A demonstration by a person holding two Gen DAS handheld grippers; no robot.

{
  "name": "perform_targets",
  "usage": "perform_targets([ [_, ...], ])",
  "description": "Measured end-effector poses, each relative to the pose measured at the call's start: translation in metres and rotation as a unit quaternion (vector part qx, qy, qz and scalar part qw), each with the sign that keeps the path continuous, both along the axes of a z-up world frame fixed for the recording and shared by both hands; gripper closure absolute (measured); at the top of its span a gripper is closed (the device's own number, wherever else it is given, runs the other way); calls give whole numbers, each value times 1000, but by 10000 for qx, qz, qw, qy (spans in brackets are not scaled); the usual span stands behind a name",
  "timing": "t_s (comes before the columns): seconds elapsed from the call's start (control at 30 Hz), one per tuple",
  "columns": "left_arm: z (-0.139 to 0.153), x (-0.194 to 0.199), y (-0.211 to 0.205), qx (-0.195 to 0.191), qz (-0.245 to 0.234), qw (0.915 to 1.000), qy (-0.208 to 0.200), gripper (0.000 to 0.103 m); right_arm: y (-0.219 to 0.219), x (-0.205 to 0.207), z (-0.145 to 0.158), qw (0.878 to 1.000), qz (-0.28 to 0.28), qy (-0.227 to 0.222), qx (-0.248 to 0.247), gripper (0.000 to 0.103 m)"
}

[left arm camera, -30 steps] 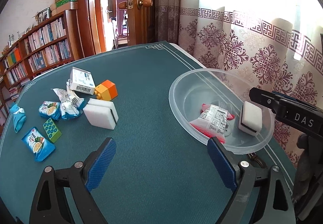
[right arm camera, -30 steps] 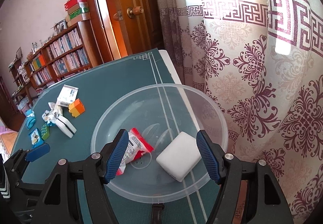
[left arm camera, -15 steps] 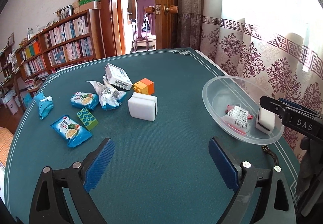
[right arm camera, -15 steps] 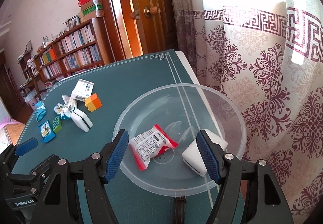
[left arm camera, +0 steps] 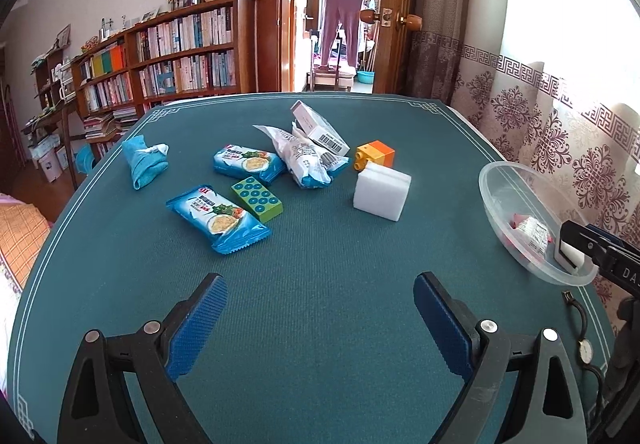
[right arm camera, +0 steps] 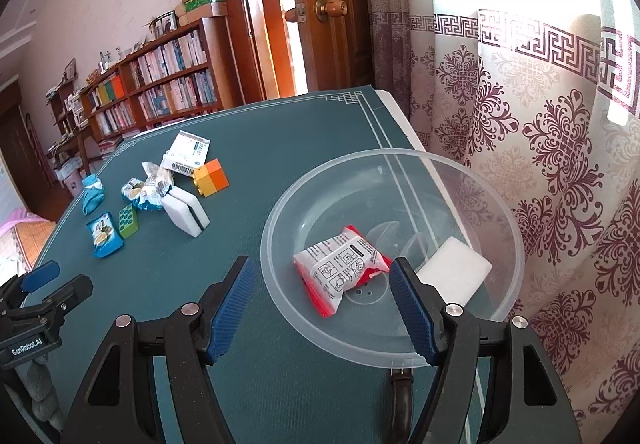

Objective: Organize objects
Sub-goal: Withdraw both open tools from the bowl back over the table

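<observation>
A clear plastic bowl (right arm camera: 496, 204) at the table's right edge holds a red-and-white packet (right arm camera: 340, 270) and a white sponge (right arm camera: 456, 272); the bowl also shows in the left wrist view (left arm camera: 504, 180). My right gripper (right arm camera: 326, 308) is open and empty, above the bowl's near rim. My left gripper (left arm camera: 320, 324) is open and empty over bare green cloth. Ahead of it lie a white sponge (left arm camera: 382, 194), an orange block (left arm camera: 376, 154), a green block (left arm camera: 257, 199), blue snack packets (left arm camera: 218, 218), a white box (left arm camera: 320, 128) and a blue cloth (left arm camera: 142, 162).
The table (left arm camera: 320, 264) has a green cover with a white border. A patterned curtain (right arm camera: 540, 116) hangs right beside the bowl. A bookshelf (left arm camera: 160, 60) and an open doorway (left arm camera: 344, 24) stand beyond the far edge. A watch (left arm camera: 584, 348) lies at the near right corner.
My left gripper has swung left, away from the bowl, and now faces the loose objects. My right gripper has drawn back toward the bowl's near rim. Both stay open.
</observation>
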State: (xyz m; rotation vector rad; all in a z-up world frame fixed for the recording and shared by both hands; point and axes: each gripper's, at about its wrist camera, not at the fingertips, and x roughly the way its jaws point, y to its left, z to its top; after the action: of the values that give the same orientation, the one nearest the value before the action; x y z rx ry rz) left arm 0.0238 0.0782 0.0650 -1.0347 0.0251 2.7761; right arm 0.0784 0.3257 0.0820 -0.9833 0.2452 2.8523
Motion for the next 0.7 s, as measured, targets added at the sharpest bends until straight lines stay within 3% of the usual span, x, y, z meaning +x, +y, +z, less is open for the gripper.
perform_targets([
  [0.43,-7,-15,-71,159,955,9952,-122,6,-13,0,-7,9998,169,-65,-10,32],
  [0.7,-8,-39,-81,122,1091,9935,-293,5,-17,0,-10,9995,282,-124,-46,32],
])
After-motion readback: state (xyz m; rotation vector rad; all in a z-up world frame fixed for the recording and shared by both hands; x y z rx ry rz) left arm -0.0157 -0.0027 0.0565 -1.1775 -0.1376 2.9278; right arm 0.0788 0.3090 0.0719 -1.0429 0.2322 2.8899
